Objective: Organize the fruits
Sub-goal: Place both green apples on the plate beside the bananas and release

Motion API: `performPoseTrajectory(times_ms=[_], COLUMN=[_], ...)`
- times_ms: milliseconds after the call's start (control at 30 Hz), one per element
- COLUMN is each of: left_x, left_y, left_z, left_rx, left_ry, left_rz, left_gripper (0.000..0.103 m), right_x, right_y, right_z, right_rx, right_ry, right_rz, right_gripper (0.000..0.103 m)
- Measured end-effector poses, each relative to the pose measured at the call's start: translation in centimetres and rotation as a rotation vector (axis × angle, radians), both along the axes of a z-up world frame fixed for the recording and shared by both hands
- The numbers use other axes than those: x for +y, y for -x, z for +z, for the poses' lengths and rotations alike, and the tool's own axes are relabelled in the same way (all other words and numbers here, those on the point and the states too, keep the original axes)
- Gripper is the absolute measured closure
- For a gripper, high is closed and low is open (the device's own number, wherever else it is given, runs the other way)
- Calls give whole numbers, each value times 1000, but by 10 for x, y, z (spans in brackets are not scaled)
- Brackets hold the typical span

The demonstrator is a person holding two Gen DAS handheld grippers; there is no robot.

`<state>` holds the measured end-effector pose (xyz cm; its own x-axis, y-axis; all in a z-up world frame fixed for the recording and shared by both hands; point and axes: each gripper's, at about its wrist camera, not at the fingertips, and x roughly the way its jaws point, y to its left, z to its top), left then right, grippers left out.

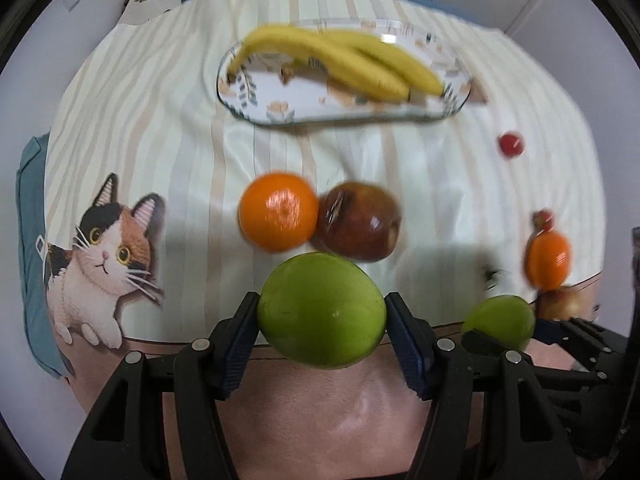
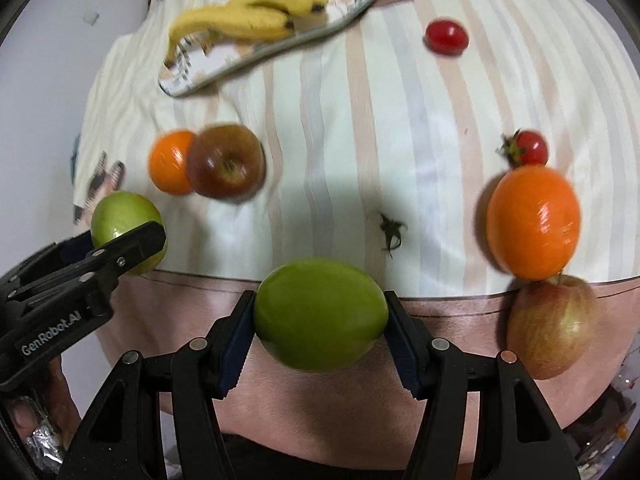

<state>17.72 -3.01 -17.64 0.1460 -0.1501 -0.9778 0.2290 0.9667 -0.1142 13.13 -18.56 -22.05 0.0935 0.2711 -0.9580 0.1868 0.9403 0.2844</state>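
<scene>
My left gripper (image 1: 322, 314) is shut on a green apple (image 1: 320, 308) near the front edge of the striped cloth. My right gripper (image 2: 320, 314) is shut on a second green apple (image 2: 322, 314); it also shows in the left wrist view (image 1: 500, 320). The left gripper with its apple (image 2: 124, 220) shows at the left of the right wrist view. Beyond lie an orange (image 1: 278, 212) touching a dark red apple (image 1: 360, 220). Bananas (image 1: 340, 60) lie on a glass plate (image 1: 260, 108) at the back.
At the right lie a second orange (image 2: 534, 222), a pale red apple (image 2: 554, 330), a cherry tomato with stem (image 2: 530, 148) and another tomato (image 2: 446, 36). A loose green calyx (image 2: 390, 230) lies mid-cloth. A cat picture (image 1: 102, 256) is printed at the left.
</scene>
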Motion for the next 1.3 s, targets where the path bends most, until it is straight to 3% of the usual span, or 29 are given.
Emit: performPoseTrajectory(times_ms=[133,267,433,600,767,1133,1200,1233,1267,1300], left_x=[4,-7,-4,-7,-7,-14,-13,-12,-11,-9], left_y=[-18,-53,-107,-168,-205,-216,-217,-219,-220,-221], left_z=[35,57,51,19,-13,-35,-40,-40,-38,-37], left_rx=[-33,-73,-79,-16,58,125,147,148,139,128], left_ry=[58,67,38,12,1,-27,-18,-6,7,8], left_rz=[14,20,24,37,53,34,52,65,76,76], left_gripper=[43,43,43,43,43,43,43,41,39,29], right_x=[-13,-29,-46,-58,-60,-56,-57,-56,-57,-56], right_y=[-20,-61,-132,-213,-261,-287,-288,-289,-289,-289], right_z=[28,59,78,60,31,-11,-11,-11,-9,-8], right_rx=[-61,-141,-207,-173,-89,-4,-3,-6,-8,-12], right_ry=[-35,-66,-38,-2,37,62,63,65,63,66], right_rz=[-46,-108,-155,-197,-199,-189,-186,-184,-181,-180], right_gripper=[39,39,39,39,39,38,33,25,22,22])
